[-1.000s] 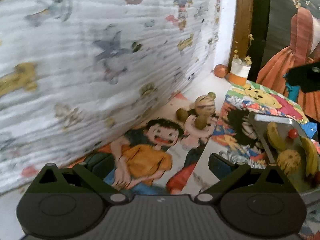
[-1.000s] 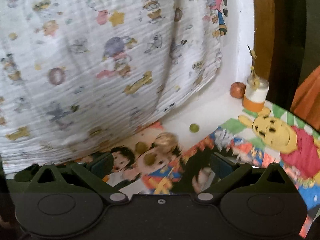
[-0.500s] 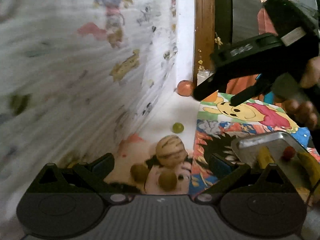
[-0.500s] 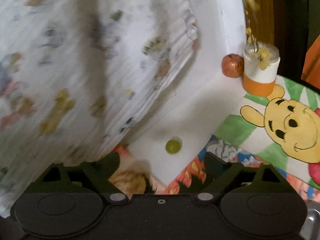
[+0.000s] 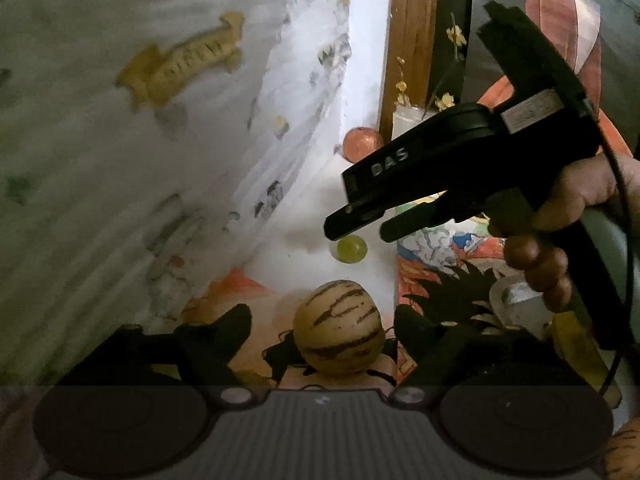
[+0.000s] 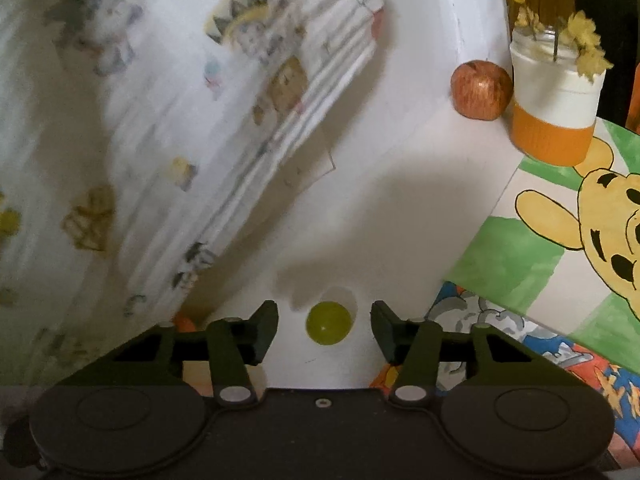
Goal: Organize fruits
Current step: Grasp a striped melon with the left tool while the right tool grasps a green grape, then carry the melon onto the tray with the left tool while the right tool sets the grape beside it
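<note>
Closing but not yet touching, my right gripper (image 6: 324, 330) straddled the green grape (image 6: 329, 323), near the apple (image 6: 481, 90); next I needed to pinch gently.

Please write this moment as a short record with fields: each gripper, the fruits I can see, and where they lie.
right gripper: fingers closing, either side of the green grape, not yet touching it
left gripper: fingers closing around the striped melon, gaps still visible
green grape: on the white surface, beyond the melon
apple: at the back corner, beside the orange-and-white jar
banana: partly visible at the right edge of the left wrist view
</note>
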Demonstrator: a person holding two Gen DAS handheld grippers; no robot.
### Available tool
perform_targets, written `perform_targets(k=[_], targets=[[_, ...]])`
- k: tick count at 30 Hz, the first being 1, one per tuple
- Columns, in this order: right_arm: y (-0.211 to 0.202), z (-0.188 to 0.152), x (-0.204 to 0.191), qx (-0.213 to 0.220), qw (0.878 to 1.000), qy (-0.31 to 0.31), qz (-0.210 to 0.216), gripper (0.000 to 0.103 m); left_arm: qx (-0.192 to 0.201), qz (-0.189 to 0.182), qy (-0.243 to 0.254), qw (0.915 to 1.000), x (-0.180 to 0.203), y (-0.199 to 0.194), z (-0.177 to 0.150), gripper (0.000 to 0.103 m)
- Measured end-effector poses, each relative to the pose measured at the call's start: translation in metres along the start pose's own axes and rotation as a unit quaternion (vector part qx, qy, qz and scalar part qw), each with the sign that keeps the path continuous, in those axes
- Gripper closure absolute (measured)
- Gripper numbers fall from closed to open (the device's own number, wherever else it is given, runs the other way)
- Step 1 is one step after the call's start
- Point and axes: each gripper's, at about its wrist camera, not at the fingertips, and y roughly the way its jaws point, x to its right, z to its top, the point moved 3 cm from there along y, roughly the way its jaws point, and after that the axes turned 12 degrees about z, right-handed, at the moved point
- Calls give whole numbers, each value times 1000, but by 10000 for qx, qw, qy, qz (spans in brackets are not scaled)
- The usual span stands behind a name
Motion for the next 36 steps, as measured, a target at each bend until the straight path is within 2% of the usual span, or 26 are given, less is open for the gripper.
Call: perform_targets(k=[5, 8, 12, 14, 23, 36], targets=[[7, -2, 1, 35, 9998, -145, -96, 57, -155, -54, 102, 9998, 4, 13, 0, 33], [7, -4, -3, 20, 9991, -378, -203, 63, -182, -65, 39, 9998, 4, 18, 1, 36], [6, -8, -6, 13, 9980, -583, -248, 68, -248, -148, 11, 9996, 5, 18, -2, 47], [7, -9, -8, -12, 9979, -623, -168, 76, -233, -124, 13, 9997, 6, 17, -2, 47], [-10, -10, -6, 91, 9986, -511, -88, 76, -208, -51, -204, 9996, 1, 10, 0, 48], [-107, -30, -19, 426, 9984, -359, 136, 76, 80, -148, -278, 9995, 16, -54, 11, 48]])
